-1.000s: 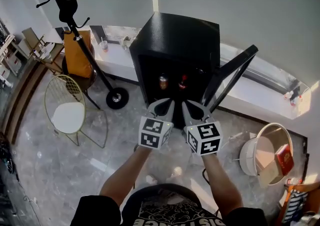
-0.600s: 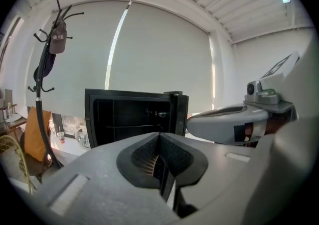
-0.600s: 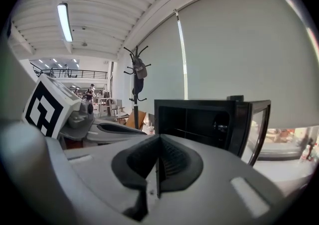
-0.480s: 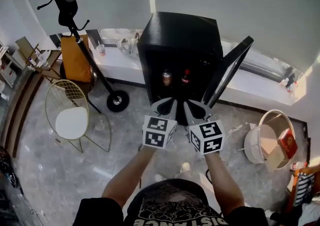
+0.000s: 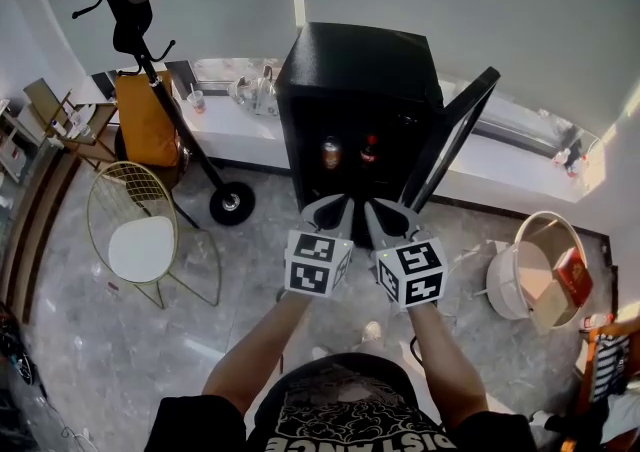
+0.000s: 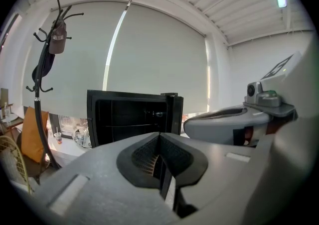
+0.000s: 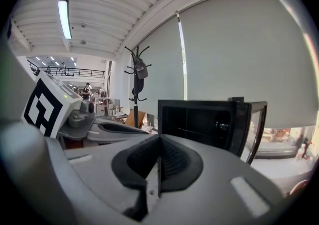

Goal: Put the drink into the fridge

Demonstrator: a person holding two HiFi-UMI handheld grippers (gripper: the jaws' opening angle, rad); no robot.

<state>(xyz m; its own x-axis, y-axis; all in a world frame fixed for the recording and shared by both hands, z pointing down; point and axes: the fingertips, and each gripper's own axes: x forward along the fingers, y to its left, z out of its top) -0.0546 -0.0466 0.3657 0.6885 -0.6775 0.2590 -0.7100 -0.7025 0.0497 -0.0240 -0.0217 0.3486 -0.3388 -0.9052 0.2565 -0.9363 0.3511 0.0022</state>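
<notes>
I find one fridge (image 5: 360,70), black, standing against the window ledge (image 5: 235,125) with its single door (image 5: 455,135) swung wide open to the right. Left of it stand one coat stand (image 5: 150,60) and one wire chair (image 5: 140,230); right of it, one white tub (image 5: 505,290) sits on the floor. I am operating two grippers, held side by side, well short of the fridge opening and aimed at it. The left gripper (image 5: 333,208) has its jaws closed together with nothing between them, and the left gripper view confirms the pads meeting on empty air. The right gripper (image 5: 376,208) reads the same: jaws together, nothing carried. I count two drinks inside the fridge, a can (image 5: 331,153) and a bottle (image 5: 368,151), upright and just beside each other on the same shelf. One cup (image 5: 196,100) with a straw stands on the ledge, well apart from the fridge; I cannot tell whether it belongs to the task. My judgement is that the placing step is done, since the drinks are inside and both tools are free. What remains, as I read it, is the door: the next move calls for bringing the right gripper round to the door's outer face and pushing it shut, keeping clear of the shelf so neither drink is knocked.
</notes>
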